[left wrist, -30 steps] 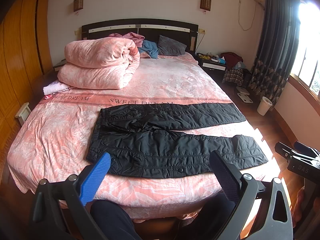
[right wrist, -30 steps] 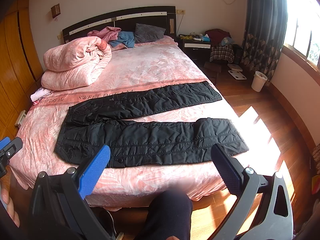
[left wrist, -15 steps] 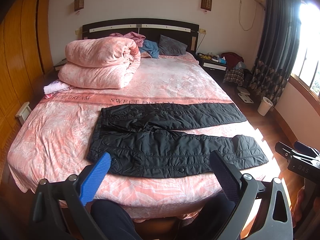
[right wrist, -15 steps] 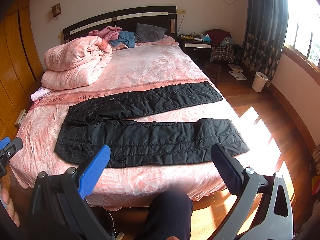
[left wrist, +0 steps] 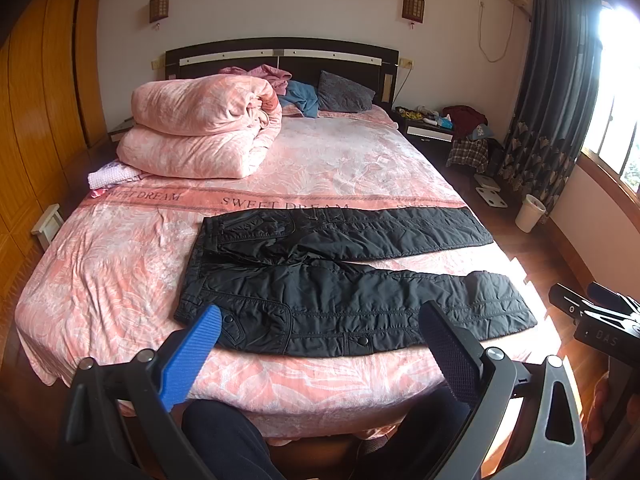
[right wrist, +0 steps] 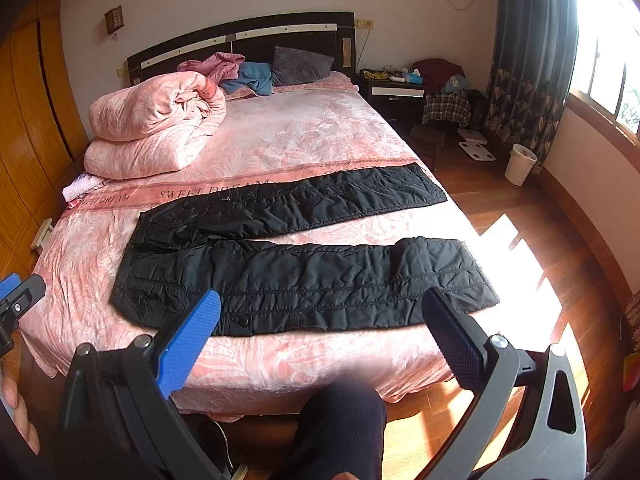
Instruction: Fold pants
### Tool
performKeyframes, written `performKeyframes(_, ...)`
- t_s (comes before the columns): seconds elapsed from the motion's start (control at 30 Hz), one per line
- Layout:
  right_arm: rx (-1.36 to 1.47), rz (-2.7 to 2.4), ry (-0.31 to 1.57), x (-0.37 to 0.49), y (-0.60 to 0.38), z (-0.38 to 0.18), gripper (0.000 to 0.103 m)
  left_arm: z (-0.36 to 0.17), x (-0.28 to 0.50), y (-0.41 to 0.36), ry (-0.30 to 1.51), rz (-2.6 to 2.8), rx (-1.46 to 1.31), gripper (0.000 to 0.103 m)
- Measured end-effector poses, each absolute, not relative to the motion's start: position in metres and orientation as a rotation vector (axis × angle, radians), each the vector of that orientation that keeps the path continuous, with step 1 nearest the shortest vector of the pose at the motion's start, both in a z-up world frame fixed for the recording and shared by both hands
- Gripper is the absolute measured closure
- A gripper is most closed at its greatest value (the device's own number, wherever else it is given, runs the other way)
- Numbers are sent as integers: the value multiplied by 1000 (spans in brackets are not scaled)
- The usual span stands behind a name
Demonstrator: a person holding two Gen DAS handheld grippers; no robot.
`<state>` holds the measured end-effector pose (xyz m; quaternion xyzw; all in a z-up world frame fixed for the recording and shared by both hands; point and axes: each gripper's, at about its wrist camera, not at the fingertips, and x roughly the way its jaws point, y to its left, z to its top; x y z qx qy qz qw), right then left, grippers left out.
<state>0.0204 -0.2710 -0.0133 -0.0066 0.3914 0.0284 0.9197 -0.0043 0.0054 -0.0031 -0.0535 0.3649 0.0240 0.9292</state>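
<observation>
The black pants lie flat and unfolded across the foot half of the bed, waistband toward the left side and the 2 legs spread apart in a narrow V toward the right. The near leg runs just inside the bed's foot edge, and its cuff stops close to the right edge of the mattress, where sunlight falls on the wooden floor. The far leg lies along the printed band of the pink sheet, its cuff also near the right edge. A strip of bare sheet separates the 2 legs, and a wide stretch of bare sheet lies between the waistband and the left edge of the bed. Behind the pants, toward the headboard, a rolled pink duvet sits on the left half, well apart from them, leaving the right half of the mattress open. The left gripper hangs short of the foot edge, jaws spread wide and holding nothing, in front of the waist and near leg. The right gripper hangs likewise off the bed, jaws wide and empty, facing the near leg.
</observation>
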Motion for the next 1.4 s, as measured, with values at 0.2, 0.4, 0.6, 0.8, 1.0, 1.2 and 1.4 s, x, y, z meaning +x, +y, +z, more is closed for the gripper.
performKeyframes(0.2, -14, 58, 803, 20, -271, -13, 2, -3, -4, 6, 747, 48, -109, 4)
performKeyframes(0.4, -14, 59, 805, 20, -271, -12, 2, -3, -4, 6, 747, 50, -110, 4)
performKeyframes(0.6, -14, 59, 806, 20, -271, -13, 2, -3, -5, 6, 747, 48, -110, 4)
performKeyframes(0.8, -12, 60, 808, 20, -271, -12, 2, -3, -5, 6, 746, 48, -110, 4)
performKeyframes(1.0, -11, 57, 808, 19, -271, -12, 2, -3, -5, 6, 746, 48, -111, 4)
performKeyframes(1.2, -9, 57, 814, 19, -274, -15, 2, -3, -5, 6, 746, 49, -110, 4)
performKeyframes(1.4, -8, 56, 814, 19, -275, -15, 2, -3, -4, 8, 746, 50, -109, 4)
